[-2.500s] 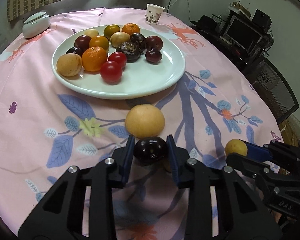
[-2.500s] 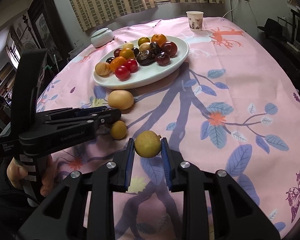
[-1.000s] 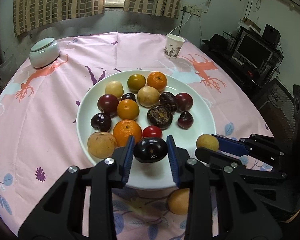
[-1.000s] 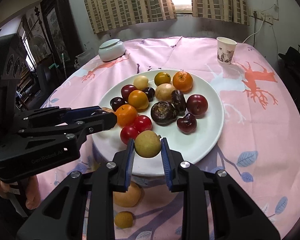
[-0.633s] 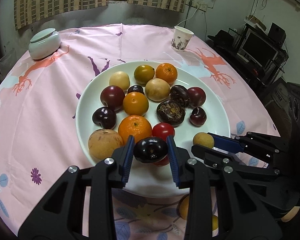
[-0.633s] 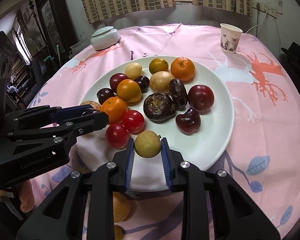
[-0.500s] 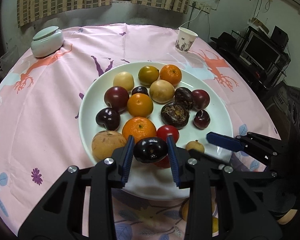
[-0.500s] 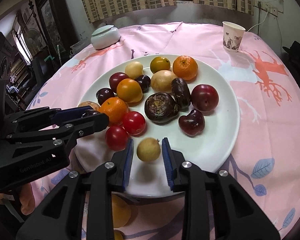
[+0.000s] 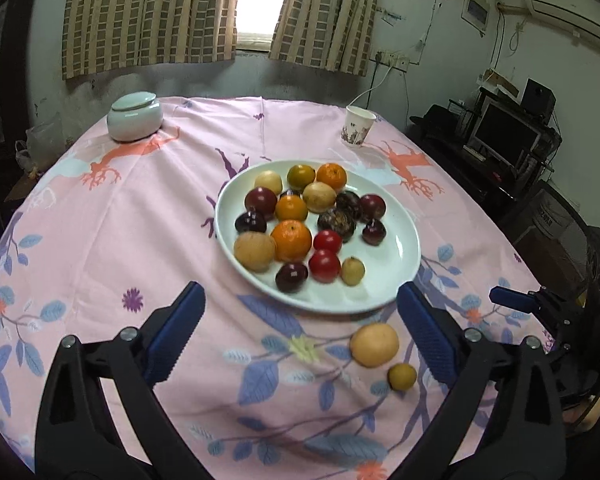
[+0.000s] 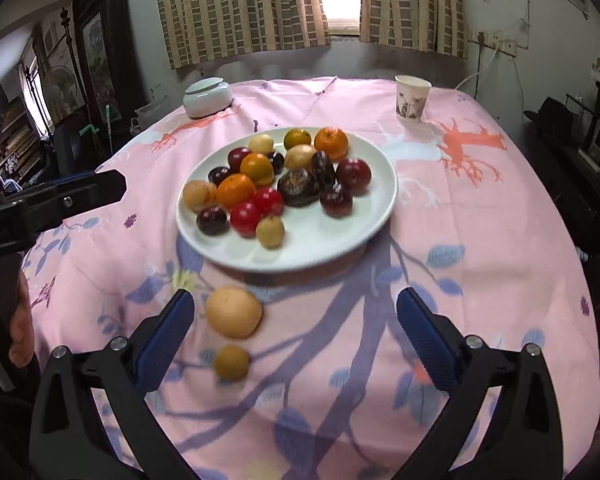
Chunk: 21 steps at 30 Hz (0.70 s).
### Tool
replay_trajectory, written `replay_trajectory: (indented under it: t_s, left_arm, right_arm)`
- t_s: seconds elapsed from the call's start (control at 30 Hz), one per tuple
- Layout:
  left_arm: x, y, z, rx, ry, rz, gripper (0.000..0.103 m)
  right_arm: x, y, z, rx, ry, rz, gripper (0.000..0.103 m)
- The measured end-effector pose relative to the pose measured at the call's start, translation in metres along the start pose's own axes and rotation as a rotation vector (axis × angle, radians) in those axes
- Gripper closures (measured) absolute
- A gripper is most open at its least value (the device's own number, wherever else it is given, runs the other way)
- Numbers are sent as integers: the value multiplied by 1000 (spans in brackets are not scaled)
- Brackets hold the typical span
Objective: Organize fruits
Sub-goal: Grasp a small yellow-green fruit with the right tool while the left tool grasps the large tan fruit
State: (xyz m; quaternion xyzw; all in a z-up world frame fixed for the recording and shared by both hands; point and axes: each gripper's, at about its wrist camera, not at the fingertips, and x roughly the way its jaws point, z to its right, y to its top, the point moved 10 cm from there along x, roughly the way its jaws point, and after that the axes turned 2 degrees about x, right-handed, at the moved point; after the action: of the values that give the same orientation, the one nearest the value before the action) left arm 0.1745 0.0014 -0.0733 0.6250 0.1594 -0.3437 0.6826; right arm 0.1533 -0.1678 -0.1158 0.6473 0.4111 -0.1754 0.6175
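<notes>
both grippers, left and right, hover over the desk with fingers spread wide, pinching nothing. the plate holds the fruit pile; a plum and small yellow fruit lie at its 6 o'clock edge. a pear and small fruit sit on the cloth nearer the cameras.

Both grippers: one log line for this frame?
left gripper: open, empty | right gripper: open, empty | plate: fruit loaded | tablecloth: two fruits left
</notes>
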Motion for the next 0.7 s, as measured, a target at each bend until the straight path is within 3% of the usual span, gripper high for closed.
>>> replay_trajectory:
  t_s: [0.13,0.3,0.6,0.63,0.7]
  left_arm:
    - [1,-30,2,-37,-47,-47,5]
    - [-6,-42,-2,-36,-18,-51,5]
    - [-13,-59,-27,-81,19,-72,5]
    - [-14,-60,-30,-87,20,-73,5]
    - [-16,-61,-35,-94,24,-69,5]
  right_arm:
    - [-8,-30,-3,33,0,-42,1]
    - [-14,-35,-15,-4,10,-26,1]
    - [17,-45,-57,-88,58,-95,2]
    - [22,-45,-59,-92,53,-100,3]
    - [32,-44,-61,-86,57,-117,22]
